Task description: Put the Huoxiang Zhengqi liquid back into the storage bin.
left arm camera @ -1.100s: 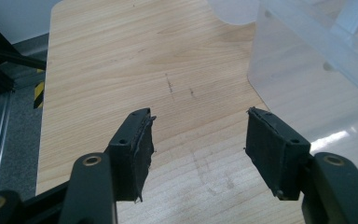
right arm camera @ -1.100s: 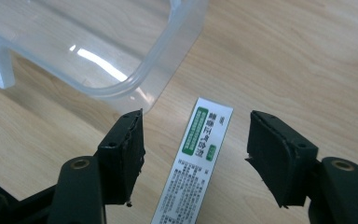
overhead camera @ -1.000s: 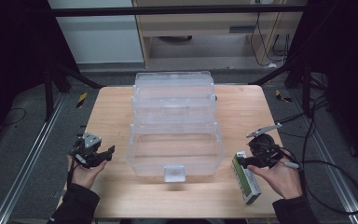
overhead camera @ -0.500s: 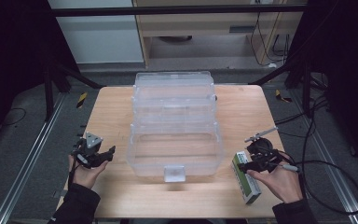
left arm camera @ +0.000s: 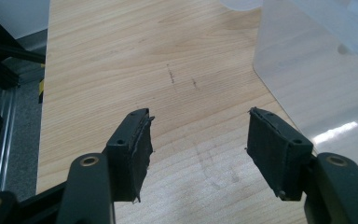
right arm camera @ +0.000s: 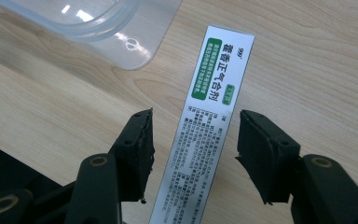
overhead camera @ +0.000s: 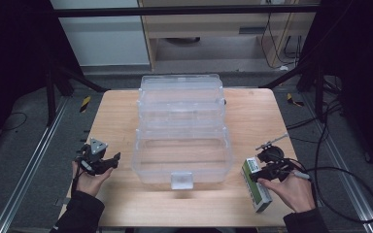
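One clear plastic box (overhead camera: 182, 145), lidless

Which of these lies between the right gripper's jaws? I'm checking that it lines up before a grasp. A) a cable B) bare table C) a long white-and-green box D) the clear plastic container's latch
C: in the right gripper view the white-and-green box runs lengthwise between the jaws of the right gripper, with gaps on both sides.

The high view looks down on the table (overhead camera: 126, 116); both gripper views sit close above it, sharing the clear box (overhead camera: 182, 128).
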`<state>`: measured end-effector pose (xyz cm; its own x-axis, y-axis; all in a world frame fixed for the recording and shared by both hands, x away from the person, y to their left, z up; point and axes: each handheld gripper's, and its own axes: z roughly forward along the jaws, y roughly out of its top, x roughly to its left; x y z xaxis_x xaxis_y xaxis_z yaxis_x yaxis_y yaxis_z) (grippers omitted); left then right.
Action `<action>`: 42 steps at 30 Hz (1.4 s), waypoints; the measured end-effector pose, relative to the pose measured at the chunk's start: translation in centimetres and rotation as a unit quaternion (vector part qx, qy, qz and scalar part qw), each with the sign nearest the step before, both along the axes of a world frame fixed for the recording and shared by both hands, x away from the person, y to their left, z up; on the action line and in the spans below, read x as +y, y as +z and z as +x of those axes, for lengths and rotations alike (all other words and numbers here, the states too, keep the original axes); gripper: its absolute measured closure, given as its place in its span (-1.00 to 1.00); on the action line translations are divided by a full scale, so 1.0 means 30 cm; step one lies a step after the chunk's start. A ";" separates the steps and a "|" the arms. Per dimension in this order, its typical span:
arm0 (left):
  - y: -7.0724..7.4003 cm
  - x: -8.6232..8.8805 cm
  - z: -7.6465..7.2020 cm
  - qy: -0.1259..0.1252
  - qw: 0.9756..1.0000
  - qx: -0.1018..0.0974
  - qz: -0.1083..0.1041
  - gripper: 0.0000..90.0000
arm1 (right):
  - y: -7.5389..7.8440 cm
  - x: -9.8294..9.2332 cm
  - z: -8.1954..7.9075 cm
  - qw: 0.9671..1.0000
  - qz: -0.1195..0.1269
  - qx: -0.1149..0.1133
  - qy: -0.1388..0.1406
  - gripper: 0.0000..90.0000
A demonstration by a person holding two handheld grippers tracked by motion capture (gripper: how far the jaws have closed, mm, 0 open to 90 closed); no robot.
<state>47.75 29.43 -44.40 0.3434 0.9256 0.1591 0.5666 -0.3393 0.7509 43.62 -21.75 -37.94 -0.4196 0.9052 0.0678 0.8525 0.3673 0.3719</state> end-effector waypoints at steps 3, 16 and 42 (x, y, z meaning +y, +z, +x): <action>-0.002 -0.001 0.000 -0.001 1.000 0.001 0.000 -0.13 | -0.006 -0.002 0.003 1.000 -0.005 0.002 0.002 0.05; -0.008 -0.007 0.002 -0.003 1.000 0.005 0.003 -0.13 | -0.033 0.002 0.010 1.000 -0.017 0.020 0.005 0.18; -0.014 -0.011 0.003 -0.007 1.000 0.009 0.005 -0.13 | -0.040 0.013 0.042 0.998 -0.057 0.038 0.015 0.41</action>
<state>47.84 29.09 -44.81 0.3598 0.9188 0.1623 0.5757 -0.3555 0.7364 44.88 -21.35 -39.14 -0.4433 0.8964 -0.0026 0.8651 0.4286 0.2604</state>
